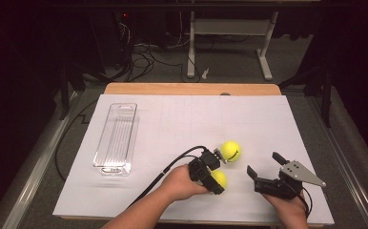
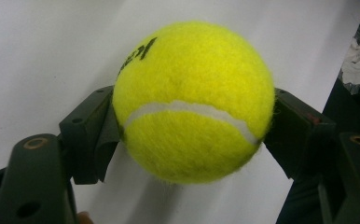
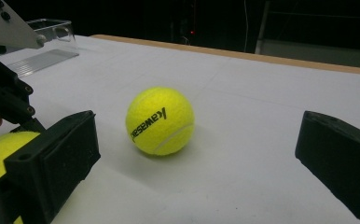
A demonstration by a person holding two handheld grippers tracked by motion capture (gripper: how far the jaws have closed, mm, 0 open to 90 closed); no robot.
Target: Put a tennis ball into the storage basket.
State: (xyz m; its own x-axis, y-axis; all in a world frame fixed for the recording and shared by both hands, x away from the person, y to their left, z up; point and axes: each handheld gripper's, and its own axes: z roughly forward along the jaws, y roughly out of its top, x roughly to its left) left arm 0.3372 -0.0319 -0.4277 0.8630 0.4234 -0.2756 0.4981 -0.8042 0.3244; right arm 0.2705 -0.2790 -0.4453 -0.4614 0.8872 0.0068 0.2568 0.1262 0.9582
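Overall, the white table sheet (image 1: 182,124) takes up most of the high view, with a strip of wooden tabletop (image 1: 191,88) showing past its far edge. Most of the sheet lies bare: the whole far half and the right-hand far corner offer open room.

A clear plastic tray (image 1: 116,138) lies lengthwise near the left edge of the sheet, well apart from both hands, with bare sheet all round it.

Activity is confined to the near strip of the sheet. The left gripper (image 1: 210,176) sits near the middle of that strip, close to the near edge; its jaws are clamped on a yellow tennis ball (image 2: 192,102), one pad pressing on each side, as the left gripper view shows. Whether that ball rests on the sheet or is raised cannot be told.

A second tennis ball (image 1: 230,150) lies loose on the sheet just beyond the left gripper, very close to its body; contact cannot be judged.

The right gripper (image 1: 264,163) is to the right, also near the near edge, jaws wide and holding nothing. The second ball lies ahead of them, apart from both pads.
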